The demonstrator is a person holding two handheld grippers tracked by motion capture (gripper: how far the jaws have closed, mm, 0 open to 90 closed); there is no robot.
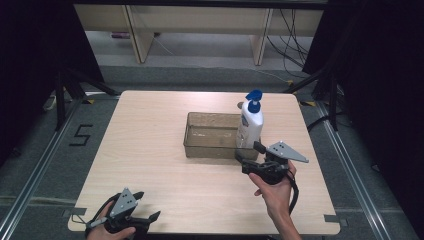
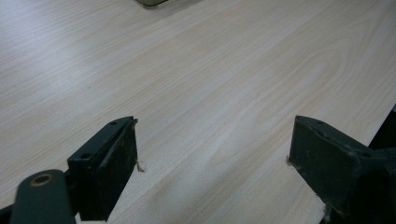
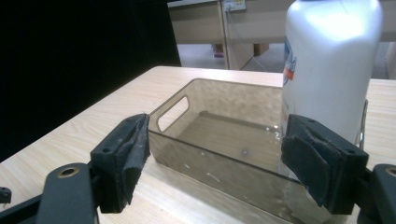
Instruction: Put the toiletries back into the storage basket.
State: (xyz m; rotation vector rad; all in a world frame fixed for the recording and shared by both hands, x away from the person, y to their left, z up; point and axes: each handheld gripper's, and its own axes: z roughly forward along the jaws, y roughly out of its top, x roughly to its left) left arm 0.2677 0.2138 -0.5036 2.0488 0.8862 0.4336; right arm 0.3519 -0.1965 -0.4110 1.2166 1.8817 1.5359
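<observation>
High view shows our right hand-held gripper (image 1: 250, 155) with its jaws apart, just short of the white bottle (image 1: 250, 125), which stands upright at the near right end of the clear bin (image 1: 200, 137), right ahead of that hand-held gripper. Our left hand-held gripper (image 1: 147, 207) rests well back at the near edge of the surface (image 1: 150, 165), jaws apart and holding nothing. Right gripper view puts the bin's near wall between our jaws and the bottle (the bottle looks tall and top-heavy). We judge that pushing in low could catch that wall and shove the bin, or a one-sided touch could tip the bottle over.
</observation>
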